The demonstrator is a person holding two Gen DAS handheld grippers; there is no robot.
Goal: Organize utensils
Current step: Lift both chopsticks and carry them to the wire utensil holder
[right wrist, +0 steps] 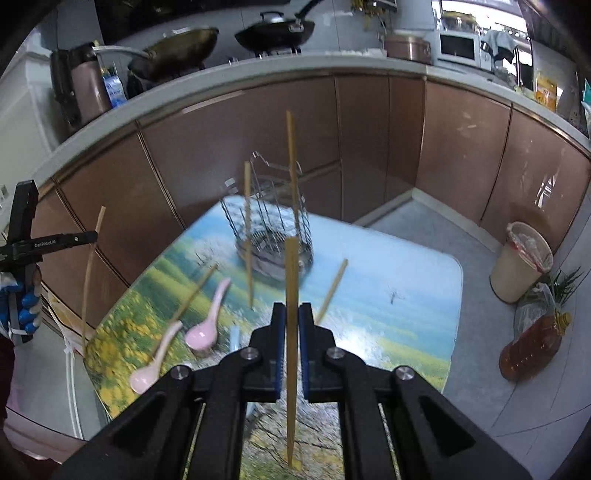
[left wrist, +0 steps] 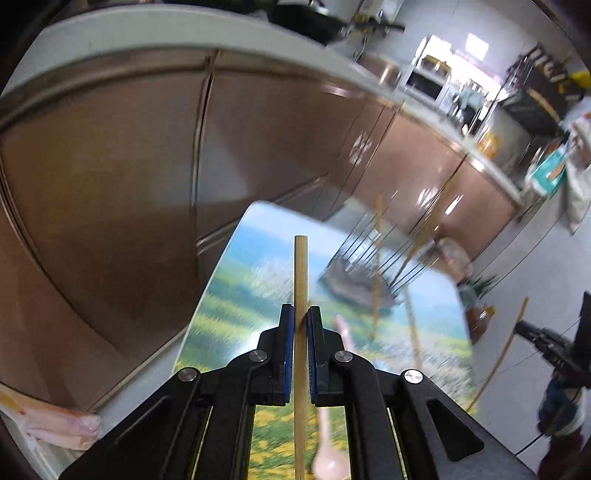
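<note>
In the left wrist view my left gripper point(left wrist: 301, 317) is shut on a bamboo chopstick point(left wrist: 300, 266) that points up past the fingertips, above the landscape-print table point(left wrist: 236, 295). A blurred wire utensil holder point(left wrist: 360, 277) stands ahead to the right. My right gripper point(right wrist: 291, 314) is shut on another chopstick point(right wrist: 291, 269), over the same table point(right wrist: 406, 295). The wire holder point(right wrist: 273, 229) stands at the table's far side with two chopsticks point(right wrist: 291, 166) upright at it. Two pink spoons point(right wrist: 207, 325) and loose chopsticks point(right wrist: 332, 288) lie on the table. The left gripper point(right wrist: 92, 236) appears at the left with its chopstick point(right wrist: 88, 280).
Brown cabinet doors point(right wrist: 369, 147) under a white counter with woks point(right wrist: 273, 33) stand behind the table. A lined bin point(right wrist: 521, 258), a bag and an oil bottle point(right wrist: 532, 347) sit on the floor to the right. The right gripper point(left wrist: 521, 328) shows at the left view's right edge.
</note>
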